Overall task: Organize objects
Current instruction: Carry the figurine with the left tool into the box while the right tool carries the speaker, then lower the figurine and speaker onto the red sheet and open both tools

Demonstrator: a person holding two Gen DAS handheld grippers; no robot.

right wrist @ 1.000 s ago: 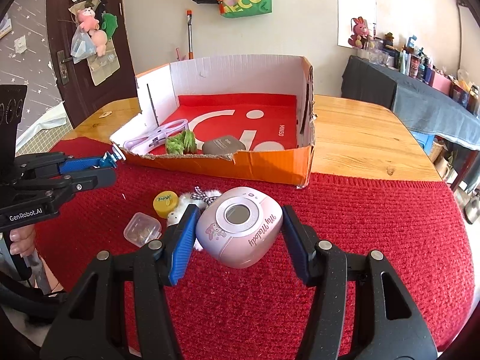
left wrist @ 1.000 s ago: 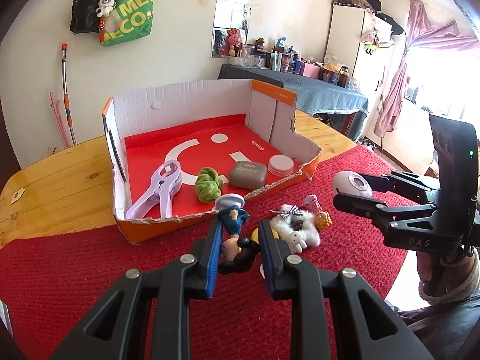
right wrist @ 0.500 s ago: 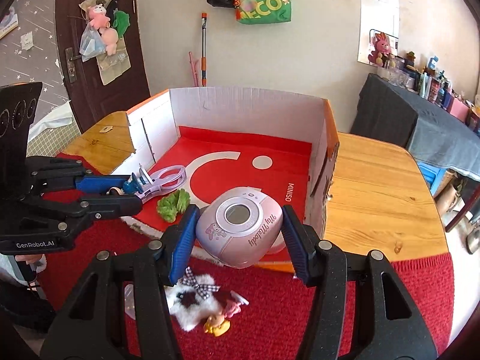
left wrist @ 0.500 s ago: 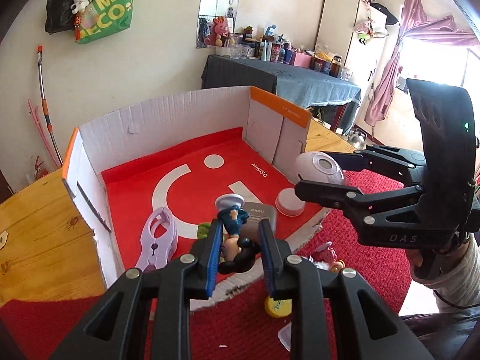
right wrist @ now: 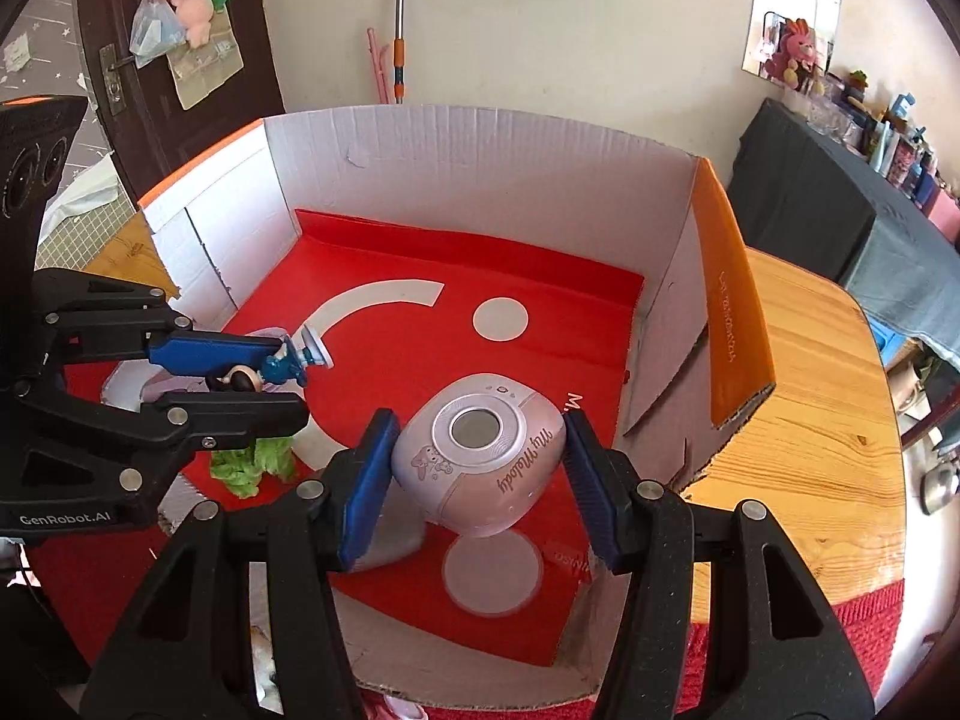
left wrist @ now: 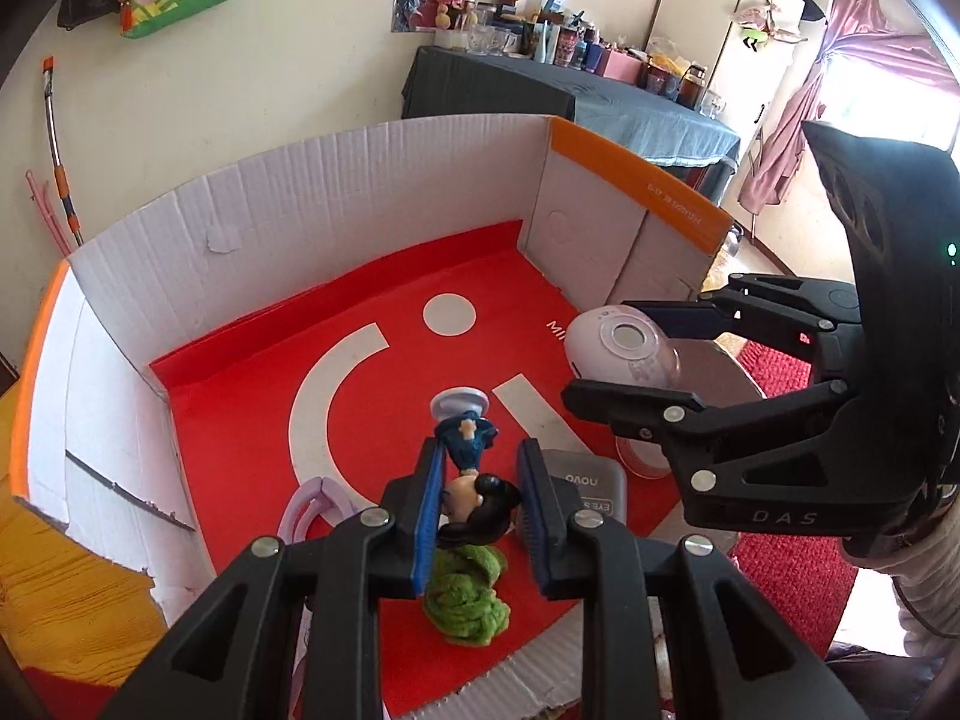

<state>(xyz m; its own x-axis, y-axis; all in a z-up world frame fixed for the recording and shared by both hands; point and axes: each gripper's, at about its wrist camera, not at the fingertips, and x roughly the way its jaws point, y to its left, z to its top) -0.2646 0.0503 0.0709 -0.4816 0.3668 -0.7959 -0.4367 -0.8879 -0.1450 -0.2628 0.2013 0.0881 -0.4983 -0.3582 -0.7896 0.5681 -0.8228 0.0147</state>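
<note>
My left gripper is shut on a small figurine with a blue dress, black hair and a white round base, held over the red floor of the open cardboard box. It also shows in the right wrist view. My right gripper is shut on a pink rounded "My Melody" device with a round window, held above the box's right side. The device also shows in the left wrist view.
In the box lie a green knitted lump, a lilac clip, a grey case and a round white lid. The box stands on a wooden table with a red mat.
Both grippers have moved forward from above the red mat to above the inside of the box, each still holding its object.
</note>
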